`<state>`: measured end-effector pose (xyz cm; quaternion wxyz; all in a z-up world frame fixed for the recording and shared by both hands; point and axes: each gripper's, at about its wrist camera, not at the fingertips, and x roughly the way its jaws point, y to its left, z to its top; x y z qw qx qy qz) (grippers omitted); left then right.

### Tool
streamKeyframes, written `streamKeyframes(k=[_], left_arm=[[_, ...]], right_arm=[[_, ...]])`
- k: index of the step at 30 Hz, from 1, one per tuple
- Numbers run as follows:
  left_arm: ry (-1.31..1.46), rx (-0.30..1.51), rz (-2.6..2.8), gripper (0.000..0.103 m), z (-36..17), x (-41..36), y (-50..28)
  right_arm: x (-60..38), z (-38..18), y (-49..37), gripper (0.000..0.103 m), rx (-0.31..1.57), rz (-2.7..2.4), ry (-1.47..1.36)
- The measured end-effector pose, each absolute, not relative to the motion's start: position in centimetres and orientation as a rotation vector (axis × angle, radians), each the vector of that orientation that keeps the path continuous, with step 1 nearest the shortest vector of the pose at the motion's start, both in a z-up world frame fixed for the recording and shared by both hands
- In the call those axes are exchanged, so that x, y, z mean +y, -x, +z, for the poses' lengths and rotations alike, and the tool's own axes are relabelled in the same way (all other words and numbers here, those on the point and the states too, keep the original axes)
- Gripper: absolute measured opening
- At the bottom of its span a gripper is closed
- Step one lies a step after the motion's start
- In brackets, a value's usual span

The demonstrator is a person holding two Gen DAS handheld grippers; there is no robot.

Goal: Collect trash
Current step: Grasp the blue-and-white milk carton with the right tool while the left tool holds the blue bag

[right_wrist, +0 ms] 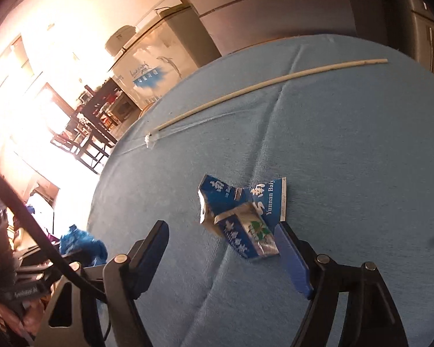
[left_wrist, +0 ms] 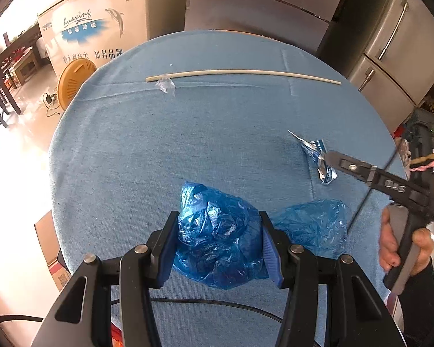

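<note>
Blue plastic bag (left_wrist: 217, 237): crumpled, clamped between the two pads of the left gripper (left_wrist: 220, 245), its bulk bulging forward and upward past the fingertips; a loose part of it spreads just to the right of the right finger, lying on the cloth.
Left gripper: jaws narrowed onto the bag, both pads pressing its sides.
Right gripper (right_wrist: 222, 248): jaws wide, holding nothing; from the left camera it comes in from the right, its tips at the carton.
Flattened carton (right_wrist: 243, 217): blue and white, torn open, lying on the cloth just ahead of and between the right gripper's fingers, nearer the right finger (right_wrist: 292, 257), whose pad is touching or almost touching its near corner.
Stick (left_wrist: 243, 73): long and pale, lying across the far side of the table, well ahead of both grippers.
Clear scrap (left_wrist: 166, 84): small piece of crinkled film at the left end of the stick, touching it.
Table (left_wrist: 130, 150): round, covered in light blue cloth, creased.
Hand (left_wrist: 405, 245): gripping the right gripper's handle, at the right edge of the left camera's view.
Backdrop: steel fridges (left_wrist: 390, 52) beyond the table, a white chest freezer (left_wrist: 95, 29) with a dolphin picture ahead to the left.
</note>
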<state>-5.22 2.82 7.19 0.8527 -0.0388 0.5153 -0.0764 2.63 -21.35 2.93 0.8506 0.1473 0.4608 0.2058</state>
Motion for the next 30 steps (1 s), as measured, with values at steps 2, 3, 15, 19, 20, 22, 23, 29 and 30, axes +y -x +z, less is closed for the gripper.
streamKeyframes(k=[2, 3, 15, 19, 20, 22, 23, 29, 30], left_arm=[[0.087, 1.086, -0.161, 0.054, 7.2, 3.0, 5.1], [0.088, 1.086, -0.161, 0.054, 7.2, 3.1, 5.1], [0.098, 1.092, -0.193, 0.054, 6.9, 2.9, 4.6], [0.102, 1.089, -0.198, 0.054, 7.1, 3.0, 4.6], [0.102, 1.090, -0.198, 0.054, 7.1, 3.0, 4.6], [0.101, 1.093, -0.196, 0.054, 7.0, 3.0, 4.5], [0.101, 1.096, -0.196, 0.054, 6.9, 3.1, 4.4], [0.109, 1.100, -0.202, 0.054, 6.9, 3.0, 4.3], [0.109, 1.102, -0.204, 0.054, 6.9, 3.1, 4.3]], right_arm=[[-20.8, 2.3, -3.1, 0.079, 0.983, 0.413, -0.279], [-20.4, 1.9, -3.6, 0.079, 1.000, 0.390, -0.263], [-19.2, 0.7, -4.7, 0.079, 0.981, 0.329, -0.228], [-20.4, 0.6, -4.8, 0.079, 0.995, 0.329, -0.316], [-20.9, 0.6, -4.6, 0.079, 0.996, 0.325, -0.347], [-21.4, 0.5, -4.3, 0.079, 0.992, 0.318, -0.377], [-21.4, 0.5, -4.2, 0.080, 0.988, 0.322, -0.377], [-20.0, 0.5, -4.9, 0.081, 0.994, 0.341, -0.357], [-20.0, 0.5, -4.9, 0.081, 0.993, 0.340, -0.354]])
